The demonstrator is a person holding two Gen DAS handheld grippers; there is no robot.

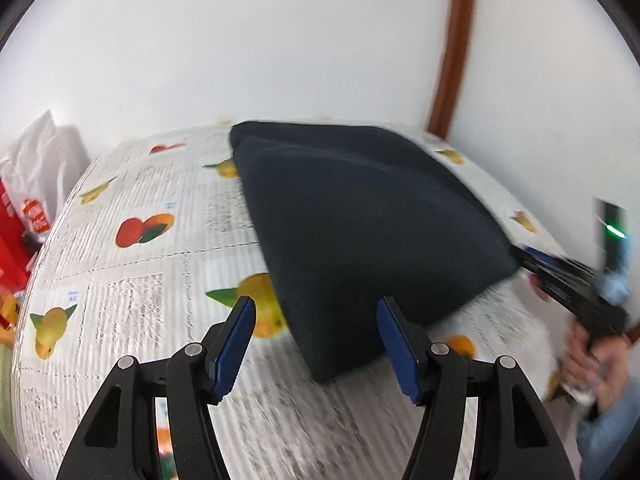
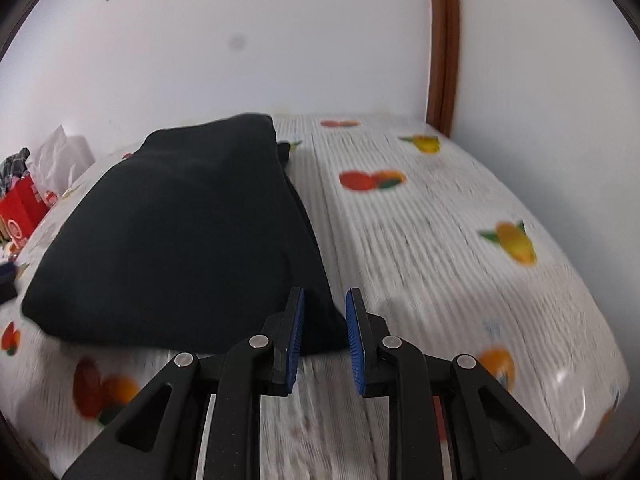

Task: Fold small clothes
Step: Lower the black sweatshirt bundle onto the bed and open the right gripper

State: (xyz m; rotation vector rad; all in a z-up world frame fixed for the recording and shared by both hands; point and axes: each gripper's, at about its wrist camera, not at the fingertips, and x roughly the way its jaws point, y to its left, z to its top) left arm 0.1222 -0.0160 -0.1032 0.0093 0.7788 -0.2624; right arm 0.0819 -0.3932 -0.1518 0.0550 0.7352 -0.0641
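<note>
The left tongs stand about half open over the near corner of the folded dark navy fabric garment, their blue pads clear of it and gripping nothing. The right tongs are narrowly parted, a garment corner just beyond their tips, unpinched. The garment lies flat on the counter's white ribbed cloth printed with fruit and blocks of text, too blurred to read. Left of the garment sits a red box with illegible white markings.

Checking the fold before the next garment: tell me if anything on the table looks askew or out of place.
The dark garment is mostly folded, but a lower layer sticks out past its far right edge. Nothing else stands out.
</note>
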